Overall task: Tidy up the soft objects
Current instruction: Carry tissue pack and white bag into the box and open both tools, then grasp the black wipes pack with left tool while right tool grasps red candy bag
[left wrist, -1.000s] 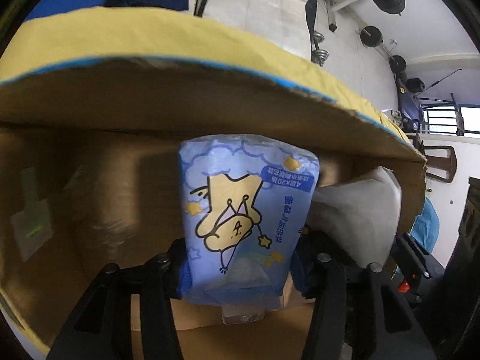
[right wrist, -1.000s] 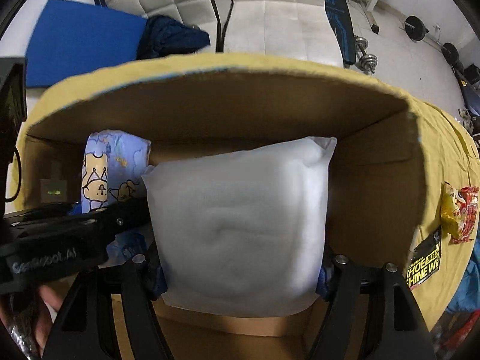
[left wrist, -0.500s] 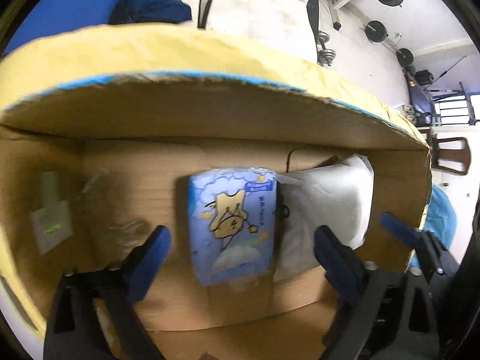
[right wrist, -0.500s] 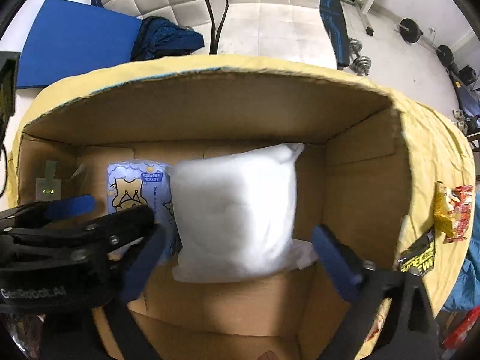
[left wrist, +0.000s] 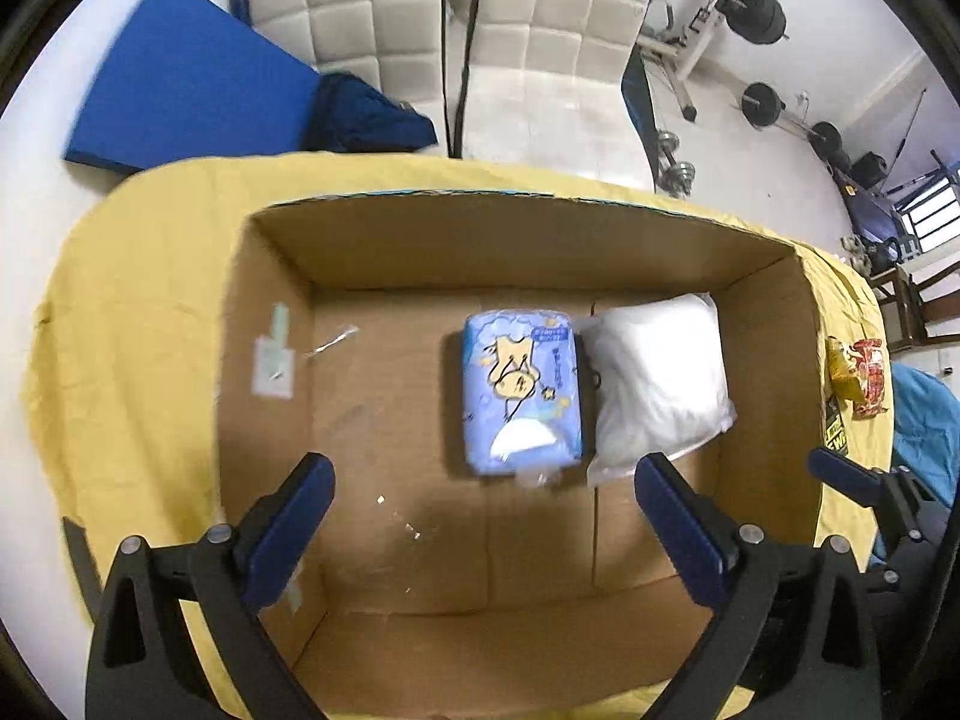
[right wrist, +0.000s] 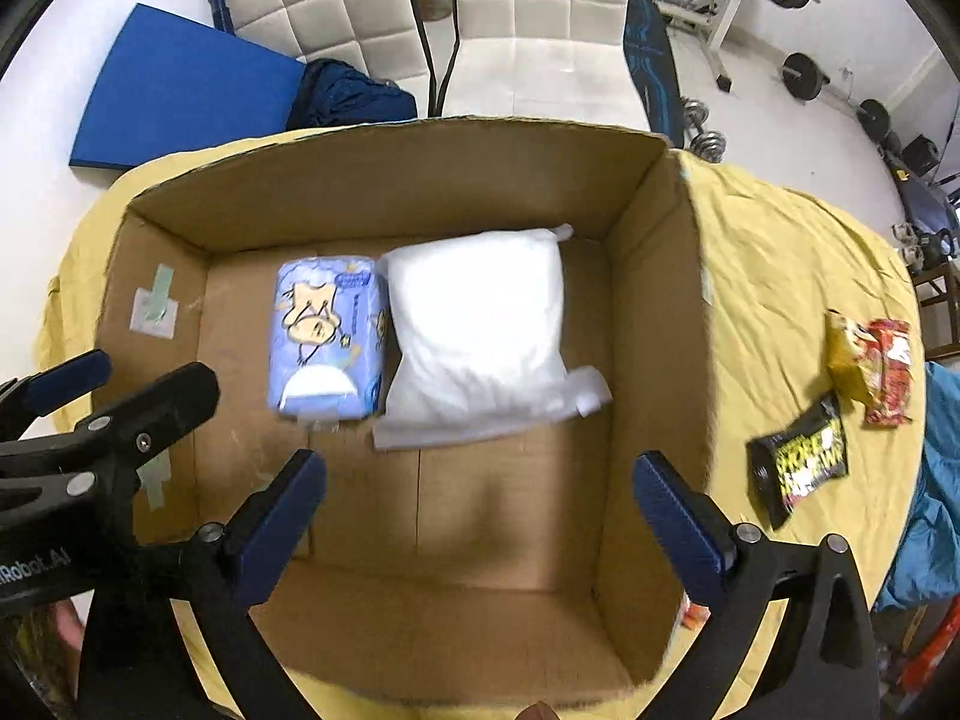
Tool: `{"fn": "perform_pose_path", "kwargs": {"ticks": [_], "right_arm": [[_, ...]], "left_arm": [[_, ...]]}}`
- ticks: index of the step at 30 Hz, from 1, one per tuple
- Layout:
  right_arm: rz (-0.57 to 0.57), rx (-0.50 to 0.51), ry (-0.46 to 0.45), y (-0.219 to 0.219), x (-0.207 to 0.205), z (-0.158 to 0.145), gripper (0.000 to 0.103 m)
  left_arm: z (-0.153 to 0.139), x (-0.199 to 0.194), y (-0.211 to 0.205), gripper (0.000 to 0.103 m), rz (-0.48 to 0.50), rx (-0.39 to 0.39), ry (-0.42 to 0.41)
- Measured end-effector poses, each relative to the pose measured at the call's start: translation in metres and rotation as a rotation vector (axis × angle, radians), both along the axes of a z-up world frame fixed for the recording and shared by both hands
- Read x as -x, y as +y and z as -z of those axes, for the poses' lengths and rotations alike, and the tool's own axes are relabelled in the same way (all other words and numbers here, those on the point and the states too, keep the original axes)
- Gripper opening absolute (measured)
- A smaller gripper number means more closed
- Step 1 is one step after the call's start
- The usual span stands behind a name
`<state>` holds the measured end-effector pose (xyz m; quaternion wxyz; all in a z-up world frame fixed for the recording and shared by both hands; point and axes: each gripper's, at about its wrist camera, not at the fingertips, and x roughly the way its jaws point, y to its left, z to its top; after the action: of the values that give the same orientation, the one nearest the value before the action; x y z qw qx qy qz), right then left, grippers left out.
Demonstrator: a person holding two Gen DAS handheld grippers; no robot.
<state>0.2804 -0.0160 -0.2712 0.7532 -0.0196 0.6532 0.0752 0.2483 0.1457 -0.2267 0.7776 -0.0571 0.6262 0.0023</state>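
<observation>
Cardboard box [left wrist: 768,372] is sitting open on a bench draped in yellow cloth [left wrist: 138,324], and two soft packs are lying flat on its floor, toward the far right. Blue tissue pack [left wrist: 521,399] with a cartoon print is lying just left of the white pillow-like pack [left wrist: 657,384], the two touching along their long sides. Left gripper [left wrist: 480,516] is hanging above the box, its jaws spread wide and grasping nothing. Right gripper [right wrist: 480,510] is doing the same over the near right part of the box, jaws released. Out on the cloth to the right, what look like snack packets [right wrist: 840,402] are lying, though blur is making them hard to read.
</observation>
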Motion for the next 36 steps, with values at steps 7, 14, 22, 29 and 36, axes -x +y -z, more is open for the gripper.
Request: {"fn": "perform_pose_path", "kwargs": {"ticks": [7, 14, 22, 29, 36], "right_arm": [[0.002, 0.000, -0.077, -0.006, 0.050, -0.039, 0.103], [0.019, -0.039, -0.123, -0.018, 0.081, -0.074, 0.103], [0.025, -0.111, -0.142, -0.038, 0.097, -0.099, 0.103], [0.106, -0.172, -0.132, -0.120, 0.095, -0.114, 0.103], [0.277, -0.059, -0.158, -0.281, 0.075, -0.115, 0.103]], "left_arm": [[-0.013, 0.020, -0.006, 0.103, 0.003, -0.039, -0.088], [-0.039, 0.048, -0.008, 0.103, -0.006, -0.005, -0.128], [-0.068, 0.062, -0.023, 0.103, -0.030, 0.015, -0.159], [-0.098, 0.049, -0.083, 0.103, 0.013, 0.053, -0.213], [-0.084, 0.002, -0.218, 0.103, 0.260, 0.052, -0.182]]}}
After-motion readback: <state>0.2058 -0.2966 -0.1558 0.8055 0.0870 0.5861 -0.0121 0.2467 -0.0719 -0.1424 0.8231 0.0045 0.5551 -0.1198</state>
